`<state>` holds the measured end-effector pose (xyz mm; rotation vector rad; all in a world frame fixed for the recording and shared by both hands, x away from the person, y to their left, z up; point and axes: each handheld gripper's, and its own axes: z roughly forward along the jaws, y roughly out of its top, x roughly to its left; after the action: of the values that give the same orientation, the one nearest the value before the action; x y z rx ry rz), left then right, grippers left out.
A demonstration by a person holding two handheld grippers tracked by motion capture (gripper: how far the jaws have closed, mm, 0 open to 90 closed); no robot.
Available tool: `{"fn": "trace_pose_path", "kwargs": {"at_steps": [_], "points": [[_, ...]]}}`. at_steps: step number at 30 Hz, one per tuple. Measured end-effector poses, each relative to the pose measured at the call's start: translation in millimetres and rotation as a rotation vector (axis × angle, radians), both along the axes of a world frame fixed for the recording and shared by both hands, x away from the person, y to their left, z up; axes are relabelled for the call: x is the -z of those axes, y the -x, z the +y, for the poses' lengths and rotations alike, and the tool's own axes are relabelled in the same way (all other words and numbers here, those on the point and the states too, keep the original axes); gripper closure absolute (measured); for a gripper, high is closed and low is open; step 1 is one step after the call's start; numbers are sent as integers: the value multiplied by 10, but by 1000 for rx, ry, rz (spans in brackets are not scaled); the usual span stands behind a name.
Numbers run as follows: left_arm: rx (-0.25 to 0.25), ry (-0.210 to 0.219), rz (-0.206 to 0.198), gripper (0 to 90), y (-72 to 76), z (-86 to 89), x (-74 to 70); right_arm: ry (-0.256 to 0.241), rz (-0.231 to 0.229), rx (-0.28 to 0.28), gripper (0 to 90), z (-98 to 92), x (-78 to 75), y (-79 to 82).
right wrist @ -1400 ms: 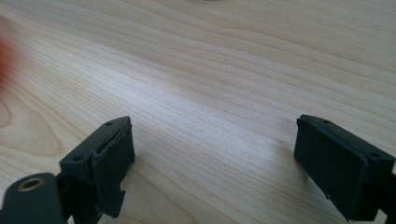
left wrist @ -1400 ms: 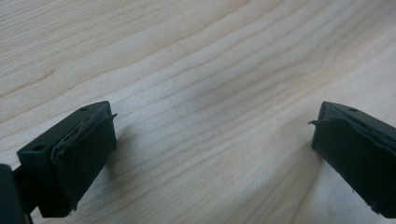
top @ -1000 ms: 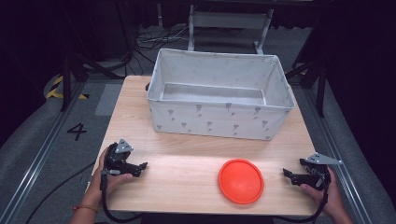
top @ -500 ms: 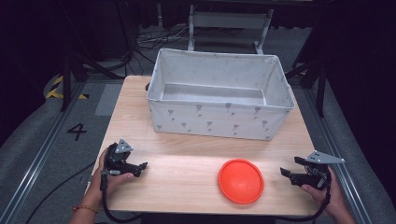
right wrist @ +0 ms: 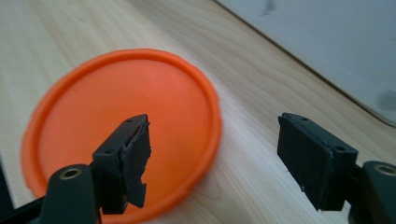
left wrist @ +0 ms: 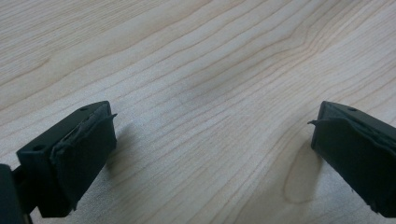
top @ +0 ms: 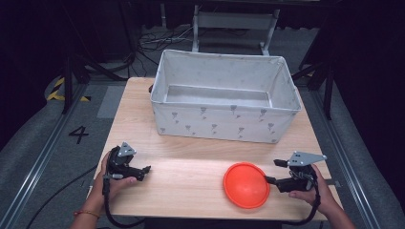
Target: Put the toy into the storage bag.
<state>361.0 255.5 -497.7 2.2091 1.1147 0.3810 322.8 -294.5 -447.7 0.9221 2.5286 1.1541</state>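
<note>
The orange disc lies at 9 o'clock, just beside the spread right gripper — flat, round, rimmed; the left gripper gapes too.

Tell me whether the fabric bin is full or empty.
Empty: the high view shows the fabric bin's bare grey floor. The orange disc lies outside on the table.
</note>
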Motion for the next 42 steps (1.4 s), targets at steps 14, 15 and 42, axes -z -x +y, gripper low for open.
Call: {"fn": "trace_pose_path", "kwargs": {"at_steps": [14, 15, 42], "points": [[6, -2, -4, 2, -9, 5, 0, 8, 149, -113, 223, 328, 255, -415], [7, -1, -3, 2, -9, 5, 1, 13, 148, -111, 219, 332, 268, -414], [13, -8, -8, 5, 2, 17, -2, 14, 149, -36, 616, 319, 387, -349]]}}
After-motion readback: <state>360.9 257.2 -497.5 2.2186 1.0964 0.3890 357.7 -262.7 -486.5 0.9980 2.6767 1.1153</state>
